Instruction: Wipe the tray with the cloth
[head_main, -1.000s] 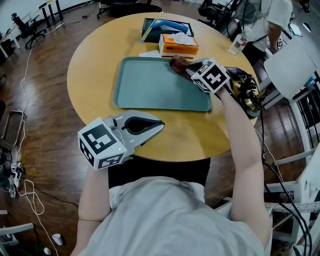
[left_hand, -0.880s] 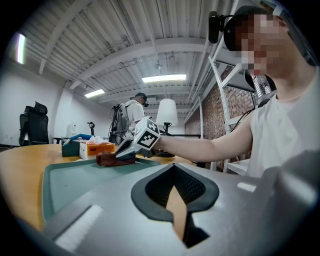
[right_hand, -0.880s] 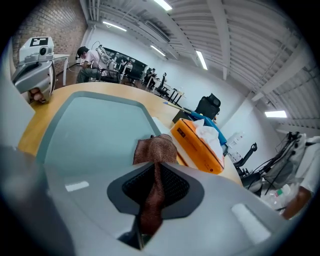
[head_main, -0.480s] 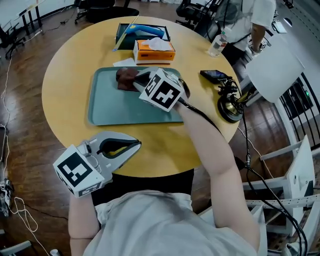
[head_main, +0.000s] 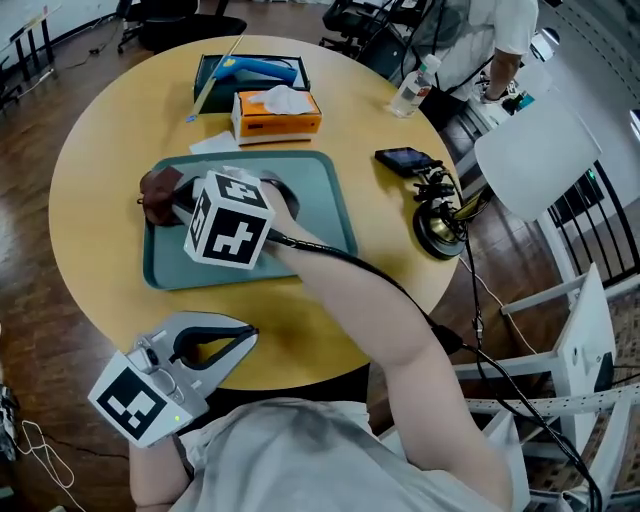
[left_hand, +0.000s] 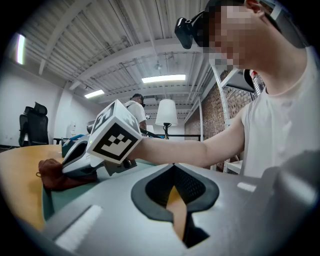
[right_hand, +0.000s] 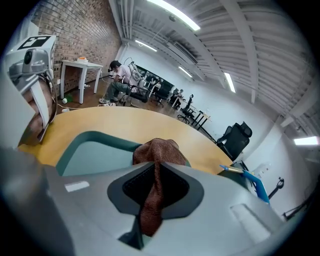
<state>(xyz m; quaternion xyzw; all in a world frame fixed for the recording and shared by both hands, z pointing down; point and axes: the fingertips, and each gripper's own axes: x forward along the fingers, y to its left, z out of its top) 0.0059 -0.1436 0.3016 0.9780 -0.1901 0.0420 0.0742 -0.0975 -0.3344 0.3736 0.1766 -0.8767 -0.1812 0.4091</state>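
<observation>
Pinching brown cloth, right gripper fingers clamped on it at green tray left end; bare tray length lies rightward. Left gripper fingers closed, empty, off tray's near edge.

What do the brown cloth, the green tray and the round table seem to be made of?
Cloth: fuzzy looped pile, probably microfibre or terry.
Tray: smooth matte teal with a moulded rim, likely plastic.
Table: even yellow-tan, slight sheen, perhaps laminate or veneer.

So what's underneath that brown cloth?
The green tray: the cloth, pinched in the right gripper, lies on its left end. The patch of tray directly beneath is covered, so unseen.
</observation>
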